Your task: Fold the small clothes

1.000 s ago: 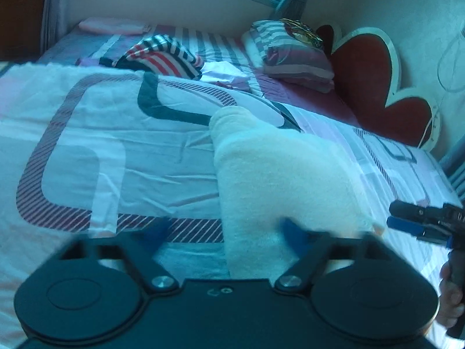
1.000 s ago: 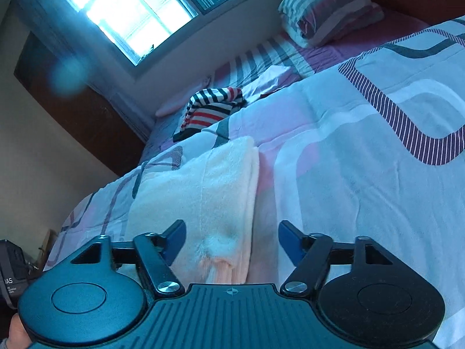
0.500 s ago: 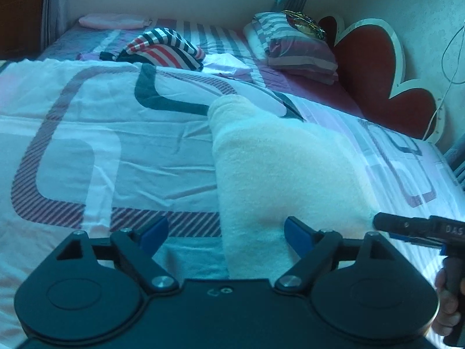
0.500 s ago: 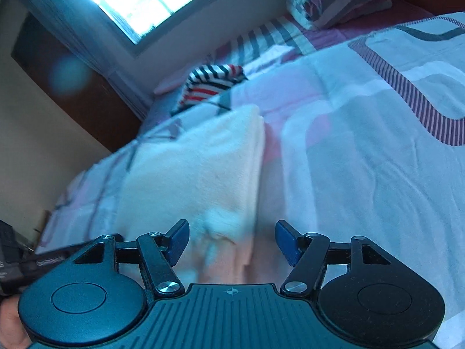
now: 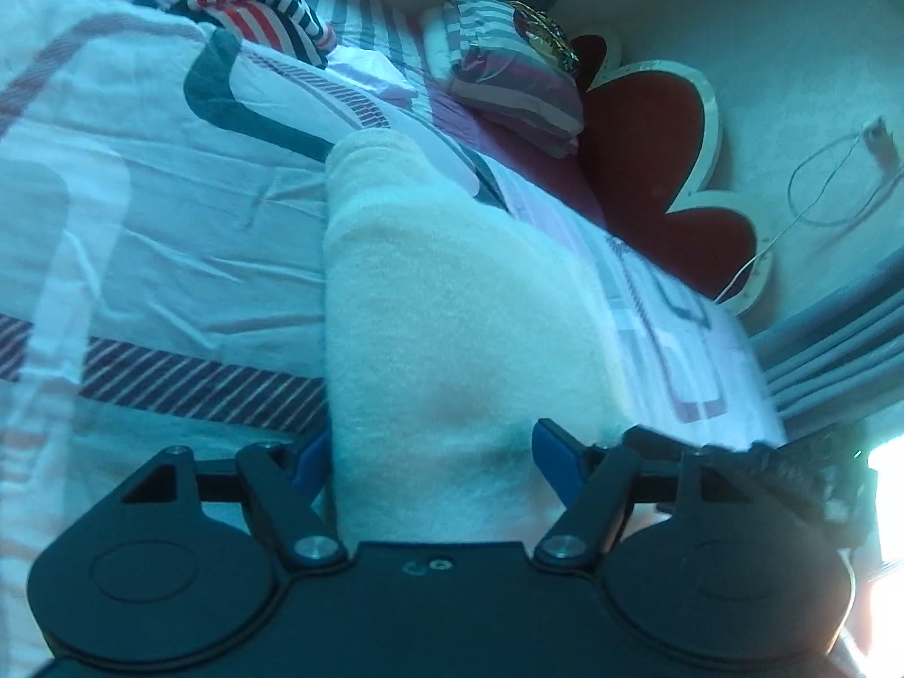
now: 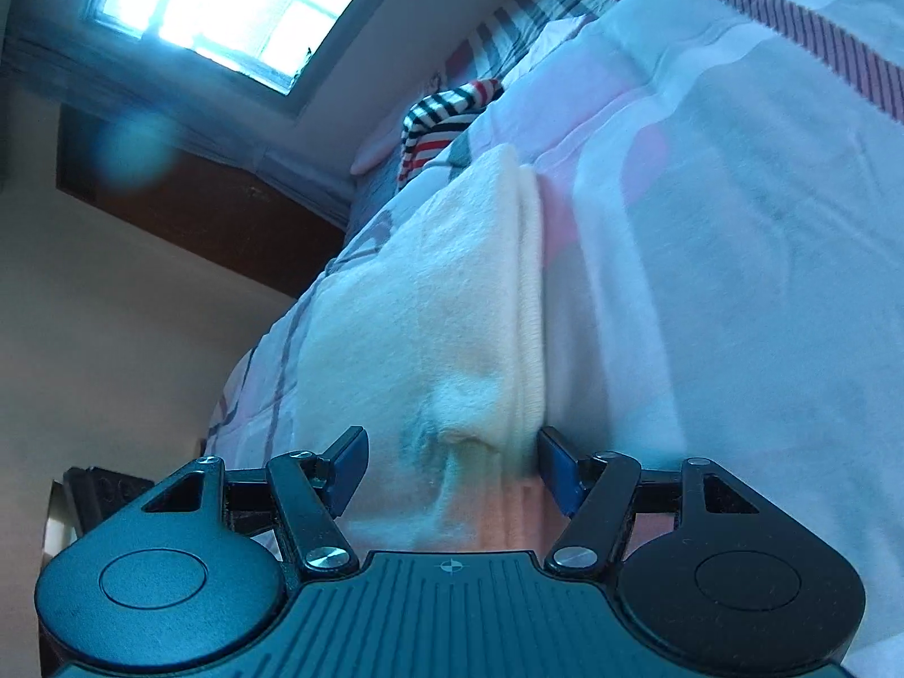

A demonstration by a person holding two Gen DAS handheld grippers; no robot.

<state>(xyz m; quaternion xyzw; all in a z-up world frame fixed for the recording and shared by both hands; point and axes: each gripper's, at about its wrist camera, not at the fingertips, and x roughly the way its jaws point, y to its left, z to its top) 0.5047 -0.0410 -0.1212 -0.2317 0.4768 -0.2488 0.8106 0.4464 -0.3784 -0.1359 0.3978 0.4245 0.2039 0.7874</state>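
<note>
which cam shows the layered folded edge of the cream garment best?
Right wrist. The cream garment lies side-on there, so its stacked layers show as a ridge running up from between the open jaws. Left wrist sees the garment only from above: a broad fuzzy top surface, its near end between the jaws, layers not distinguishable.

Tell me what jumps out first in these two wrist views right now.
The fluffy cream garment, folded on the patterned quilt, fills both views, its near end lying between the open fingers of the left gripper and right gripper. Beyond it lie a red-white-and-black striped garment and the dark-red headboard.
</note>
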